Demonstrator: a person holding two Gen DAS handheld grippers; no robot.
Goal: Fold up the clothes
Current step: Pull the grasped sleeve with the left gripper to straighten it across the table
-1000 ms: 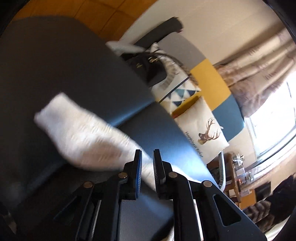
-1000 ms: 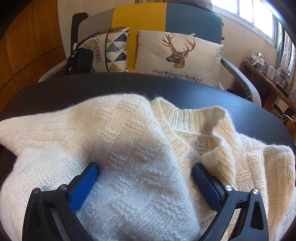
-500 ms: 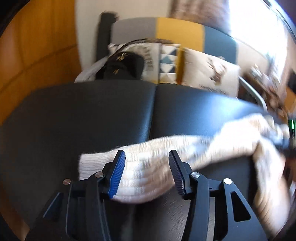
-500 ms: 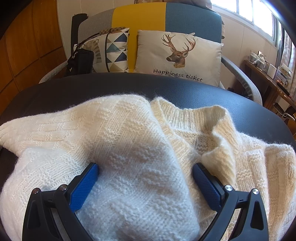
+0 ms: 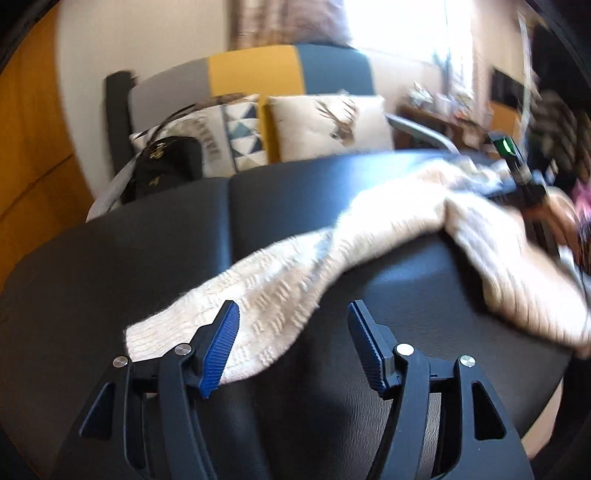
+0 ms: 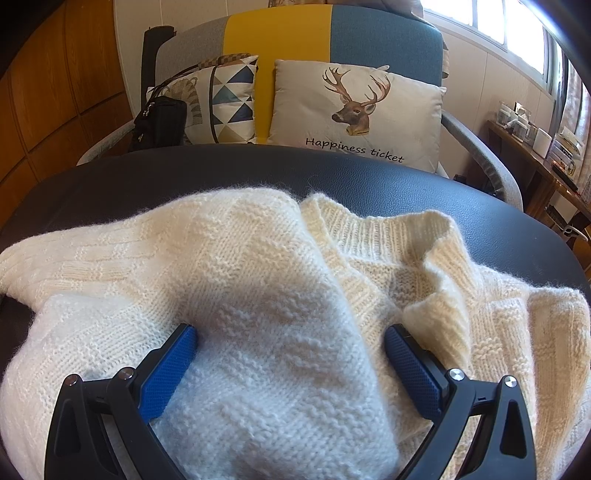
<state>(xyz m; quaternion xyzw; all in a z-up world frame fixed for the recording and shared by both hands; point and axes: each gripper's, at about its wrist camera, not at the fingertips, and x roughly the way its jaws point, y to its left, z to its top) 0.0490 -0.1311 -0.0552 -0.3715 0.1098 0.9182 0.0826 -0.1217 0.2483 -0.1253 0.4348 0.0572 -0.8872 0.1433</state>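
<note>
A cream knit sweater (image 6: 258, 280) lies bunched on a black padded table (image 6: 369, 177). Its ribbed neckline faces the far edge and a fold of the body sits between the wide-apart fingers of my right gripper (image 6: 290, 354), which is open and pressed into the fabric. In the left wrist view one sleeve (image 5: 266, 295) stretches from the body at the right toward me, its cuff end beside the left finger. My left gripper (image 5: 293, 339) is open above the sleeve's near end, holding nothing. The right gripper's body (image 5: 517, 173) shows blurred at the far right.
Beyond the table stands a grey, yellow and blue armchair (image 6: 332, 33) with a deer cushion (image 6: 354, 110), a triangle-pattern cushion (image 6: 229, 103) and a black bag (image 6: 159, 122). A wooden side shelf (image 6: 535, 147) with small items is at the right.
My left gripper went from shut to open and swung round to face the chair; the sleeve now lies stretched on the table. The right gripper and the sweater body stayed still.
</note>
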